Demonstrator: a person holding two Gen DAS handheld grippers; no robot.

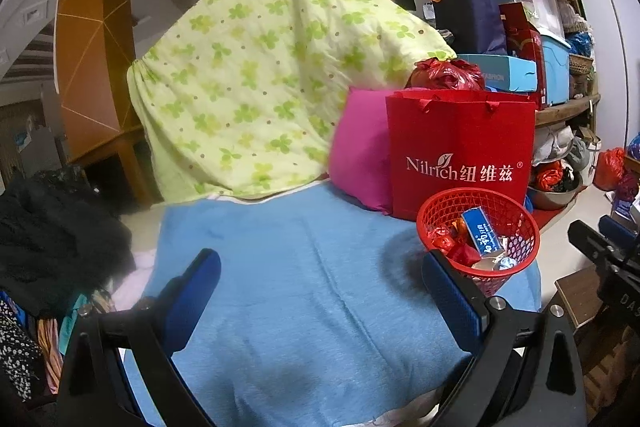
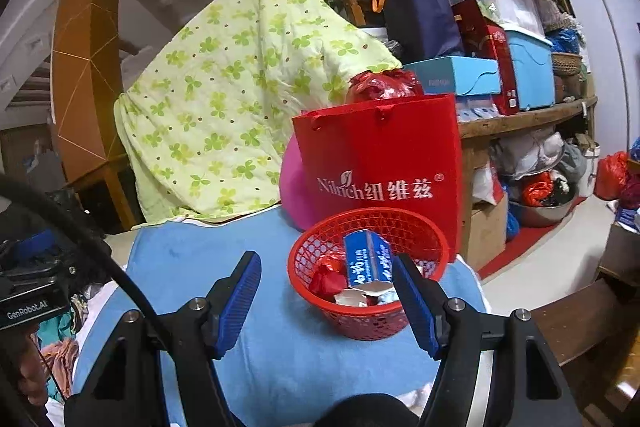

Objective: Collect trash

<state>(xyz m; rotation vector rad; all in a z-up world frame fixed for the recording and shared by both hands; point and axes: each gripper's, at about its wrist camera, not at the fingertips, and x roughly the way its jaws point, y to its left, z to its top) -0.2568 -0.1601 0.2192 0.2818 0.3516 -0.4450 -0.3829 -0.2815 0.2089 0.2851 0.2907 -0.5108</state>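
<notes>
A red mesh basket [image 1: 516,223] [image 2: 316,247] stands on a blue towel [image 1: 304,291] [image 2: 200,251]. Inside it lie a blue and white carton [image 1: 482,231] [image 2: 366,259], red wrappers [image 1: 444,241] [image 2: 328,279] and crumpled foil. My left gripper [image 1: 322,281] is open over the bare towel, the basket just beyond its right finger [image 1: 452,295]. My right gripper [image 2: 326,293] is open with nothing between its blue pads; it hangs just in front of the basket, whose near rim shows between the fingers. The other gripper shows at each view's edge.
A red Nilrich paper bag [image 1: 460,147] [image 2: 384,155] and a pink cushion [image 1: 360,155] stand behind the basket. A green clover quilt [image 1: 256,67] [image 2: 224,95] drapes over the railing. Crowded shelves [image 2: 520,115] fill the right. Dark clothes [image 1: 52,239] lie at left.
</notes>
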